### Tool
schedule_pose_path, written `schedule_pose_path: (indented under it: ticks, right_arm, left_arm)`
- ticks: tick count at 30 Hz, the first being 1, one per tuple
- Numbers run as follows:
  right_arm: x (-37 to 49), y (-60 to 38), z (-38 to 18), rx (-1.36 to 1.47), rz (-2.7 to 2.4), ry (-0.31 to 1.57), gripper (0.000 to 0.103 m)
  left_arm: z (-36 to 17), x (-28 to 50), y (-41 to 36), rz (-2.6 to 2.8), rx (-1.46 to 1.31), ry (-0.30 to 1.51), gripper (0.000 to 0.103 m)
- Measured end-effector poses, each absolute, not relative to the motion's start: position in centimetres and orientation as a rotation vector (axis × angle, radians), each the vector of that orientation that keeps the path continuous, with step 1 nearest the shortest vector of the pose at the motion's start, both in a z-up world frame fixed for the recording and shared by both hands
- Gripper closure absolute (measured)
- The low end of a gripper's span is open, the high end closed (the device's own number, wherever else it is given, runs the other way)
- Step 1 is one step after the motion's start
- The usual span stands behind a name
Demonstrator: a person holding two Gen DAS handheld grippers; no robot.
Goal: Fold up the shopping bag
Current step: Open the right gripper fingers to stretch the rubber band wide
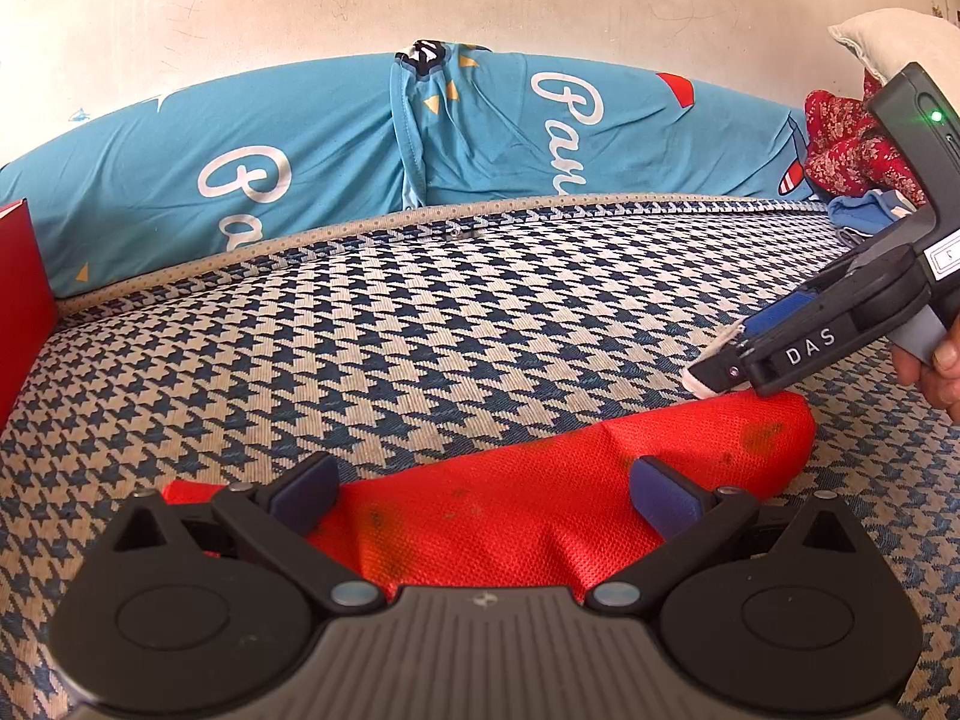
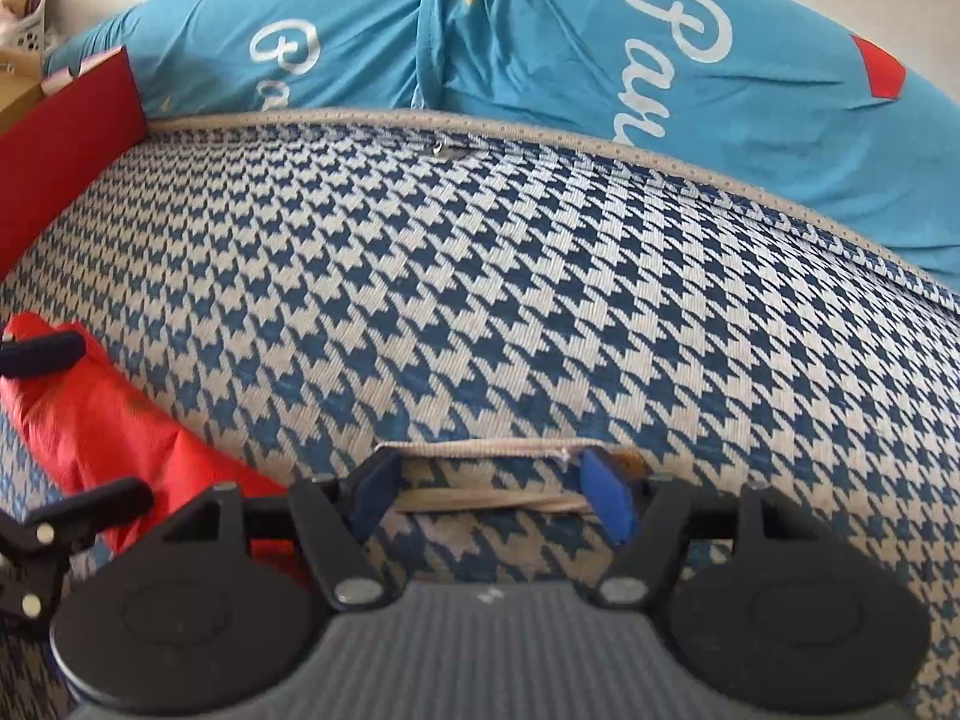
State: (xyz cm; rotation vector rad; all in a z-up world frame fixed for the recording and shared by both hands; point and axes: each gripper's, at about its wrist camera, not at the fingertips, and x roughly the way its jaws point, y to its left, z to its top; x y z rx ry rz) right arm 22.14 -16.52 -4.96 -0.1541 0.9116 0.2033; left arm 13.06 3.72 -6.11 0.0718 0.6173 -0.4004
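The red mesh shopping bag (image 1: 540,510) lies folded into a long flat band on the blue-and-white houndstooth mat (image 1: 420,330). My left gripper (image 1: 486,495) hovers over the bag's middle, open, with its blue pads wide apart and the bag between and below them. In from the right comes my right gripper (image 1: 720,360), its tips just above the bag's far right corner. In the right wrist view my right gripper (image 2: 489,498) is open with only mat between its pads. The bag (image 2: 90,420) lies to its left, under the left gripper (image 2: 111,417).
A long blue bolster (image 1: 300,138) with white script runs along the mat's far edge against a pale wall. A red box (image 1: 21,276) stands at the left. Red floral cloth (image 1: 852,150) and a white pillow (image 1: 900,42) sit at the far right. A hand (image 1: 936,372) holds the right gripper.
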Motion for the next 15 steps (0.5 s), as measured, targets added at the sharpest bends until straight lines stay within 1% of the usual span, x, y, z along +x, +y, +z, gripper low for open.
schedule_pose_path:
  ticks: [7,12,15]
  right_arm:
    - [21.88,-16.72,-5.11,-0.158,0.201,0.912,0.034]
    - [21.79,-16.62,-5.43,-0.161,0.192,0.878,0.023]
    - [21.8,-16.61,-5.76,-0.142,0.179,0.846,0.021]
  left_arm:
    - [-6.09,13.03,3.69,-0.4,0.074,0.617,0.0]
    - [-6.05,12.99,3.72,-0.399,0.075,0.616,0.0]
    - [-6.04,12.99,3.75,-0.399,0.074,0.616,0.0]
